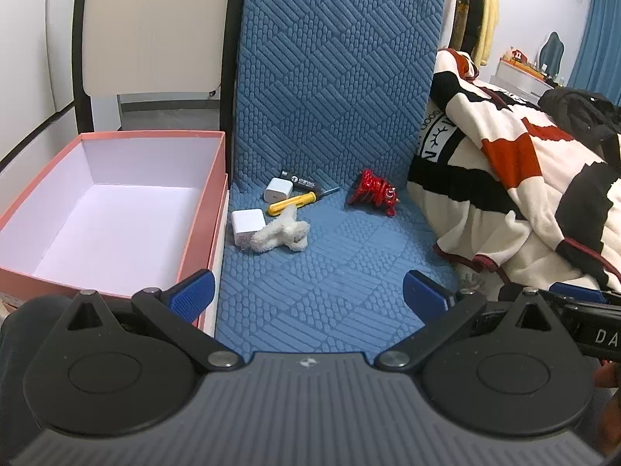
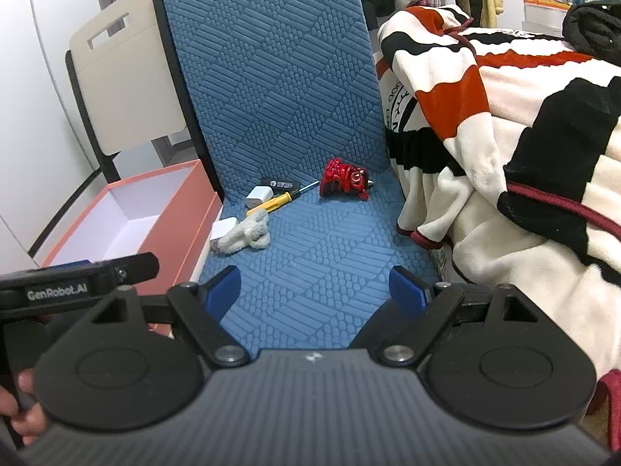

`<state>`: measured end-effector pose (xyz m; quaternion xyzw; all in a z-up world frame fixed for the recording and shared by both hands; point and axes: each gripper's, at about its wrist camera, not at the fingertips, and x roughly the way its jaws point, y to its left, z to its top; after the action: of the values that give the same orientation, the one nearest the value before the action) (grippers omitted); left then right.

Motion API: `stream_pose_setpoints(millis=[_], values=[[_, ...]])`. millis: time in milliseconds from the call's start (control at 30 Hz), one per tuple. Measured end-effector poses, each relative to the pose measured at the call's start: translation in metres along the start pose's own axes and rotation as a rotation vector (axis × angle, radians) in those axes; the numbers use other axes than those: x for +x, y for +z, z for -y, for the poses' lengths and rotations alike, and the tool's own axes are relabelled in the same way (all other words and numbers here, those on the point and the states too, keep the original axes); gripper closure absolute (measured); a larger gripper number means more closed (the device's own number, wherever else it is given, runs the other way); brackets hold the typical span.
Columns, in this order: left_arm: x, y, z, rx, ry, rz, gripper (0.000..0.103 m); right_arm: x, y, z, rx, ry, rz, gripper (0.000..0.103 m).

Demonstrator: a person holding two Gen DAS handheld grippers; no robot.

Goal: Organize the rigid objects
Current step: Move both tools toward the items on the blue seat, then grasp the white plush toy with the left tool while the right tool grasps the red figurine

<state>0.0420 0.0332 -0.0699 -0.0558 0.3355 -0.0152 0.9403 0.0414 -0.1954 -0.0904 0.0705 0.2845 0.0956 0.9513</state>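
Blue quilted padding (image 1: 333, 272) covers the seat where I work, running up into a backrest behind, with a bed alongside to my right. Nearest the cameras, my left gripper (image 1: 308, 295) and right gripper (image 2: 314, 289) both hover low over the bare front of the pad, each with its blue fingers spread wide and nothing between them; part of the other tool shows at the edge of each view.

Just beside my left gripper sits a pink box (image 1: 209, 209), lid off and white inside, holding nothing as yet, likely the place meant for the hard items. Farther in, the task's things lie clustered close to the box's right wall: a white charger cube (image 1: 246, 225) touching a fluffy white soft toy (image 1: 281, 233), then a yellow-handled screwdriver (image 1: 293, 202), a second white charger (image 1: 277, 189) and a small black labelled device (image 1: 300, 181) at the foot of the backrest. A glossy red figurine (image 1: 372, 192) rests apart to their right.

Sorting has not begun, by my reading. The toy leans on the nearest charger and may need nudging aside. A red, black and cream blanket (image 2: 504, 136) spills over the pad's right edge near the figurine, crowding any approach from that side. Hanging clothes (image 1: 475, 7) fill the far background.
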Motion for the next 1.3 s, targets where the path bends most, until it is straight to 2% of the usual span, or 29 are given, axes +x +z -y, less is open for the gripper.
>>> stream_pose_setpoints(millis=[400,533,767,1000,1233,1300], values=[[0.038,0.01,0.011,0.043,-0.036,-0.015,0.0,0.021,0.002,0.013,0.042,-0.009,-0.01,0.018],[0.061,0.018,0.013,0.07,-0.02,-0.021,0.0,0.035,0.008,0.018,0.063,-0.007,0.004,0.018],[0.103,0.032,0.007,0.091,0.034,-0.025,0.0,0.073,0.022,0.025,0.11,0.013,-0.005,0.018],[0.138,0.04,-0.006,0.086,0.03,-0.03,0.0,0.109,0.04,0.027,0.135,0.014,0.005,0.018],[0.178,0.051,-0.021,0.061,0.037,-0.033,0.0,0.146,0.059,0.021,0.107,0.035,0.04,0.019],[0.189,0.054,-0.024,0.064,0.049,-0.039,0.0,0.158,0.065,0.022,0.11,0.052,0.031,0.022]])
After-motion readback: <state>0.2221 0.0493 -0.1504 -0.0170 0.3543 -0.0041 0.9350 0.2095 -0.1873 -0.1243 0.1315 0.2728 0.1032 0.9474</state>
